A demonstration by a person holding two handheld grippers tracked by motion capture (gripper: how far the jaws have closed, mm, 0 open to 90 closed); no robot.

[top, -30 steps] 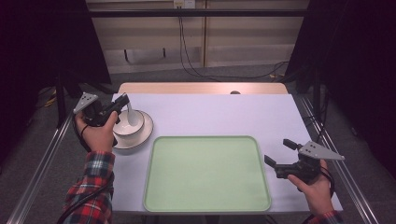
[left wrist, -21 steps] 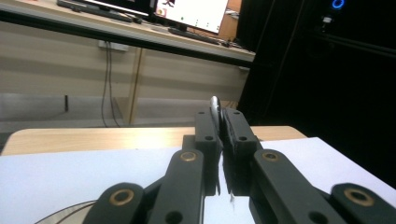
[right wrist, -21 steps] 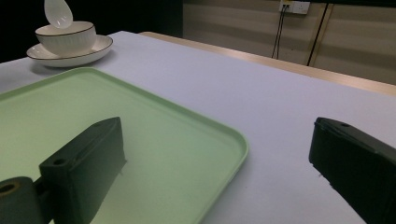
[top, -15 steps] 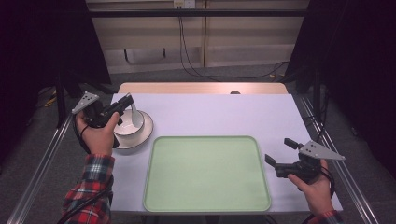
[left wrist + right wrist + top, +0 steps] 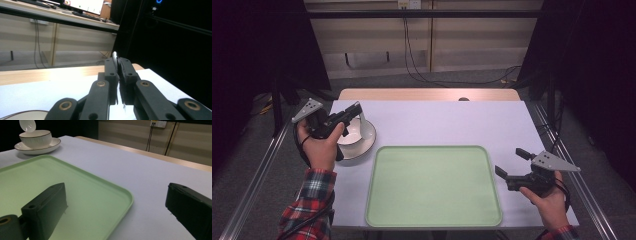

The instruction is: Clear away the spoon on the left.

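On the lilac-covered table [image 5: 437, 120], the left gripper [image 5: 353, 111] pinches a white spoon [image 5: 27, 125] above the bowl [image 5: 35, 138], likely bound for the green tray [image 5: 432, 187]; the right gripper [image 5: 514, 162] waits agape.

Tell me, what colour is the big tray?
The tray is pale green, plain all over. It shows best in the high view.

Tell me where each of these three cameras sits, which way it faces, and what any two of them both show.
High view: above the person's side, looking forward and down on the table; both forearms, the left claw and right claw show.
Left gripper view: rides the left claw, looking across the table at the far wall; its jaws pinch a spoon.
Right gripper view: rides the right claw, low, looking over the green tray toward the bowl on its plate.
High and right gripper views share tray, bowl, plate.
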